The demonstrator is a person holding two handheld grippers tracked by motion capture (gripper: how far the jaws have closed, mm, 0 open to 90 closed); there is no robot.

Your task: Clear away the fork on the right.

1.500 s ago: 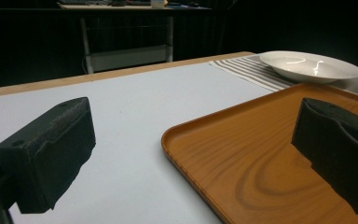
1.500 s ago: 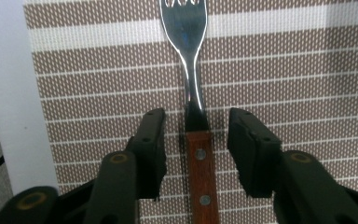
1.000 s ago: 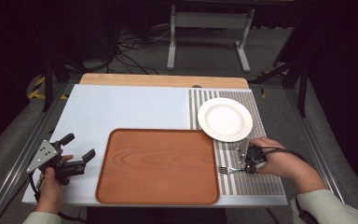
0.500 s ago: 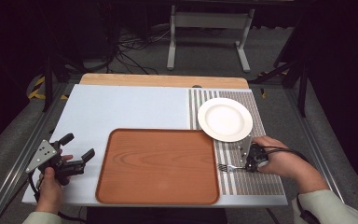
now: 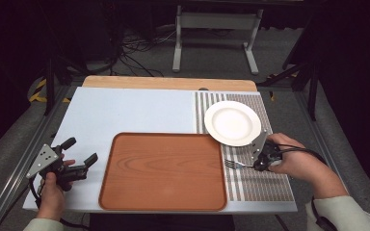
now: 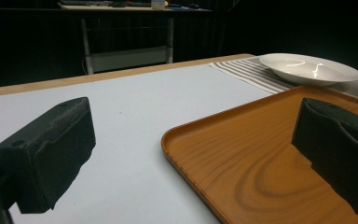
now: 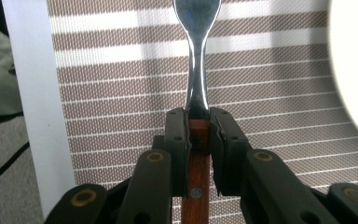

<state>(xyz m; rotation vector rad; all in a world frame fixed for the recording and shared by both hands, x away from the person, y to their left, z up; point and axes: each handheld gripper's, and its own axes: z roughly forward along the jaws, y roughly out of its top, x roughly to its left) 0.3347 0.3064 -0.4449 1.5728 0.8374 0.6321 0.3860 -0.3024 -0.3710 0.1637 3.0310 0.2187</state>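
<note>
High view: the wooden tray (image 5: 164, 171) is seen on the counter (image 5: 125, 110) between both grippers. A white plate (image 5: 232, 122) lies just beyond the right gripper (image 5: 250, 165), whose fingers (image 7: 176, 140) are clamped on the fork (image 7: 196, 70) handle. The left gripper (image 5: 83, 153) fingers (image 6: 51, 149) are held apart, empty, beside the tray.

Fork (image 7: 196, 51) with wooden handle, pinched between black fingers (image 7: 175, 140) above striped placemat (image 7: 270, 112).

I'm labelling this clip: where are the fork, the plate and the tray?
fork (image 7: 197, 60): right gripper view, on its steel neck.
plate (image 5: 232, 122): high view, on its centre.
tray (image 5: 164, 171): high view, on its bare wooden floor.
</note>
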